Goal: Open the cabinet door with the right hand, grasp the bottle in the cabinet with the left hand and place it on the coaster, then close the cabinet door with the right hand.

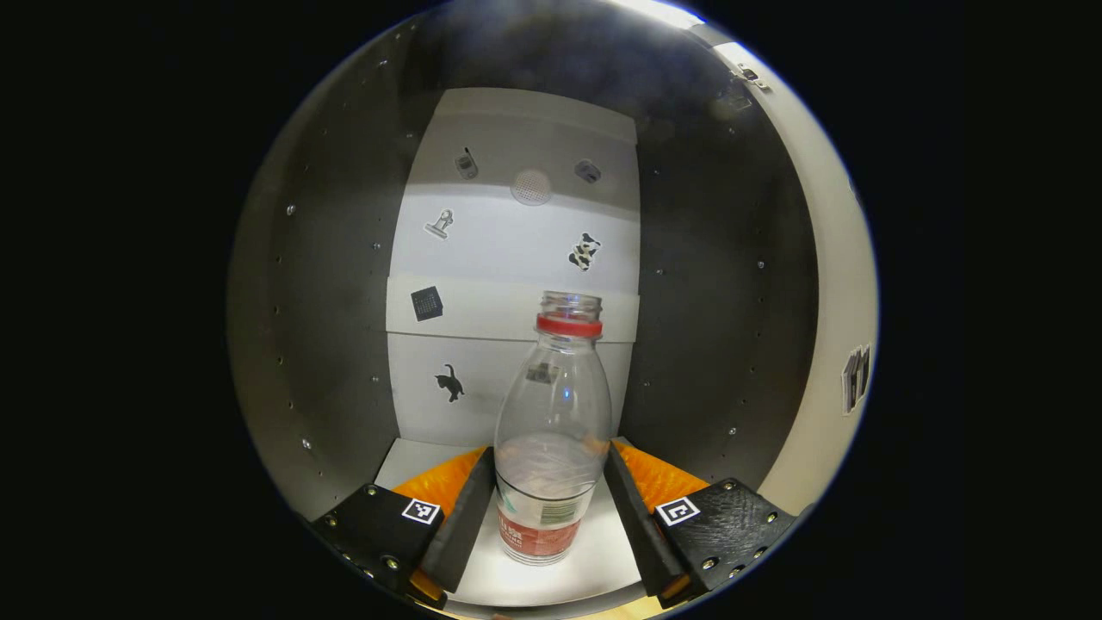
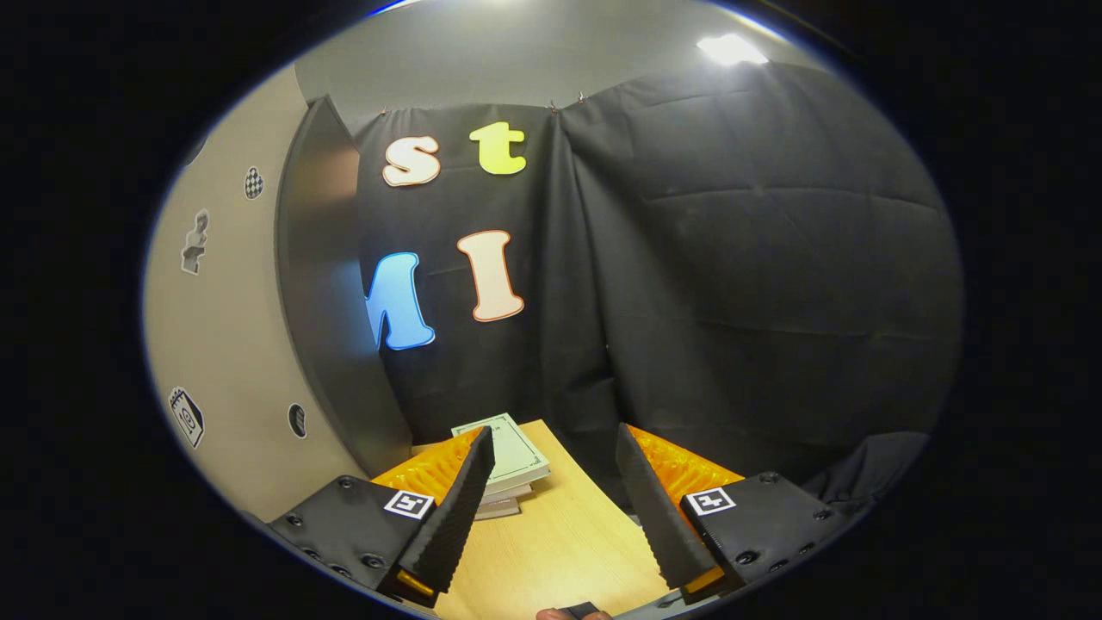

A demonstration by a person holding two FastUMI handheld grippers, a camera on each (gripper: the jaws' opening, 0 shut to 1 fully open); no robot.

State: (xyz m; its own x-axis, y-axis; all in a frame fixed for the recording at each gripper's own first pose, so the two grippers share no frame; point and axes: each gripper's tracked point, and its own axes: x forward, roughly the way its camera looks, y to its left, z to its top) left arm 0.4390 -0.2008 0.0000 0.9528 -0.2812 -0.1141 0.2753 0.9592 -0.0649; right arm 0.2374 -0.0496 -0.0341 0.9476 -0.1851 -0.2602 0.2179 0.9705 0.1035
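Bottle (image 1: 551, 430) upright in cabinet (image 1: 344, 344), clamped between left hand-held gripper (image 1: 549, 499) fingers; right hand-held gripper (image 2: 555, 499) fingers apart.

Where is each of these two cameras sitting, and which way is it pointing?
Left gripper view: rides the left gripper, looking into the open cabinet at a clear bottle standing between its two fingers.
Right gripper view: rides the right gripper, open over the wooden table, facing the black cloth wall, books and the cabinet door.
Shared: the cabinet, from inside and outside.
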